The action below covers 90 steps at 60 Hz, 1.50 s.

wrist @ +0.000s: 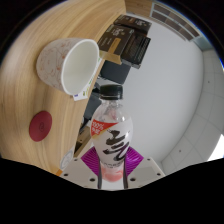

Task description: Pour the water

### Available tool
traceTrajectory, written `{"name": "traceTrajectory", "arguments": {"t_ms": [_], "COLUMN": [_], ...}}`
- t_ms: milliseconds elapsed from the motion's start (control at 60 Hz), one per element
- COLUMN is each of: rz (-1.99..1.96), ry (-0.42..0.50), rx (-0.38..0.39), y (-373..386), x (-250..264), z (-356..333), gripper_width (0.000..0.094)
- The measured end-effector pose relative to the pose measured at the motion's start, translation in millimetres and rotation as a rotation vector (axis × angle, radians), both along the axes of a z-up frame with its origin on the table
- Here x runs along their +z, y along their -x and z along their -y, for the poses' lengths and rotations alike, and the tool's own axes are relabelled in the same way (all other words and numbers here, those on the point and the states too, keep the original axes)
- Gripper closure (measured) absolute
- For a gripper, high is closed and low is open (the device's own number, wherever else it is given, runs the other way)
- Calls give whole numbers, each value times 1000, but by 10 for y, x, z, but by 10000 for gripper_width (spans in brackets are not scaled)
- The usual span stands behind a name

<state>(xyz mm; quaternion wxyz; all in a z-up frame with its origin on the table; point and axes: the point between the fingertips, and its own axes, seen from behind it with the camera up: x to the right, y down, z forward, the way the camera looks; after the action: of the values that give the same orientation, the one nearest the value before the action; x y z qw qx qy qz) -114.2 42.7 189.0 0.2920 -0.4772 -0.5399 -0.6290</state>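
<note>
Bottle (112, 135) — clear, capped, clamped upright between tool (111, 170) pads for carrying | cup (70, 64) — white, speckled, beyond bottle on wooden bench (30, 100), mouth facing it, apparently ready to receive water | cap still on

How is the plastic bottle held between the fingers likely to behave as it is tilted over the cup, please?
The clear plastic bottle looks thin-walled, so it may flex under the gripper. Its glossy label could slip. The white speckled cup lies close, so liquid shifting inside may swing the bottle's weight.
</note>
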Motion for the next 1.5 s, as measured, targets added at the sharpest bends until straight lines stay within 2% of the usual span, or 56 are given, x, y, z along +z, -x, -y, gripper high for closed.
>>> {"name": "traceTrajectory", "arguments": {"t_ms": [117,267,417,700,883,933,1050,1417,1450,1500], "rz": [105,173,70,-848,-1519,-1661,-1858,-1971,-1981,-1982], "ry": [53,48,74,95,101,116,133,197,174,164], "rx": [4,95,89,74,27,-4,-24,-120,-85,-79], "y": [-8,197,105,43,35,28,29,4,17,1], "x": [-154,-142,-212,13,137,29,-261,-1300,-1255,-1257], "z": [-107,-167,-158,33,135,131,129,150,115,152], "gripper_width": [654,653,654,652,653,651,652,641,643,620]}}
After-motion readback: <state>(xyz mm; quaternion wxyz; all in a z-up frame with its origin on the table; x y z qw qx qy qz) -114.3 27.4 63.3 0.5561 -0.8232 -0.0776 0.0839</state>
